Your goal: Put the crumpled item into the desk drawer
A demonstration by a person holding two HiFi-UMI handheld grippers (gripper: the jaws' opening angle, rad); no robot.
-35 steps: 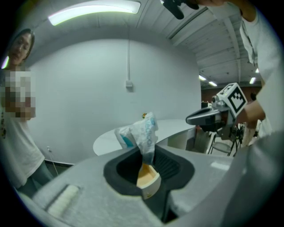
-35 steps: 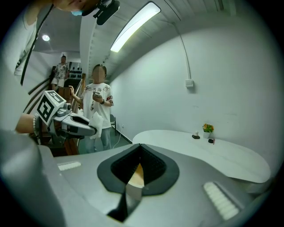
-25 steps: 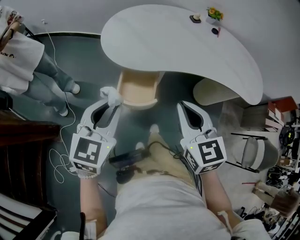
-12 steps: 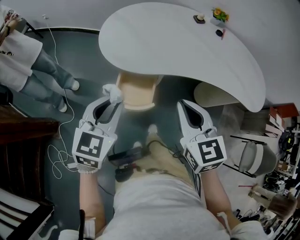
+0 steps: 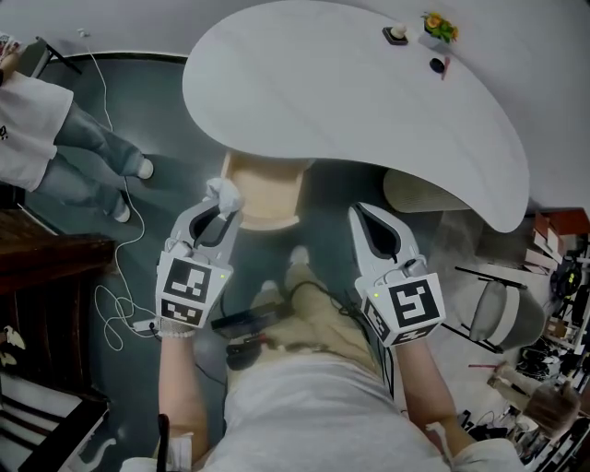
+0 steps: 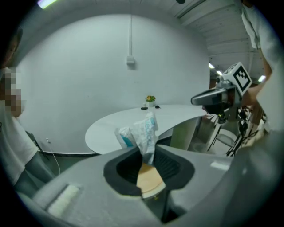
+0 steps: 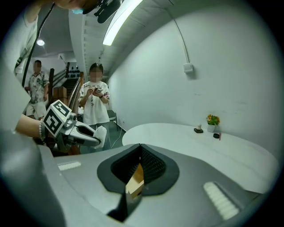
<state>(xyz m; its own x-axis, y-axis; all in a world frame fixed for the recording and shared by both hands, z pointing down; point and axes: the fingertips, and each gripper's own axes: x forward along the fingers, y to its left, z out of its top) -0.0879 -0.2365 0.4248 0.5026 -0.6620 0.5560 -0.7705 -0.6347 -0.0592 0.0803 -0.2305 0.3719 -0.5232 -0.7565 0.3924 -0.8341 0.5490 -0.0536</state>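
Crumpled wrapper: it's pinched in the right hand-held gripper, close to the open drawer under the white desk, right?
No: the left hand-held gripper, not the right, pinches the crumpled wrapper, as the left gripper view shows. It is close to the open drawer under the white desk.

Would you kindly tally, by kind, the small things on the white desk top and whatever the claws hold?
Small pot of yellow flowers: 1
Dark coaster bearing a pale lump: 1
Small dark round item: 1
Crumpled white-and-blue packet, pinched in the left claw: 1
Total: 4
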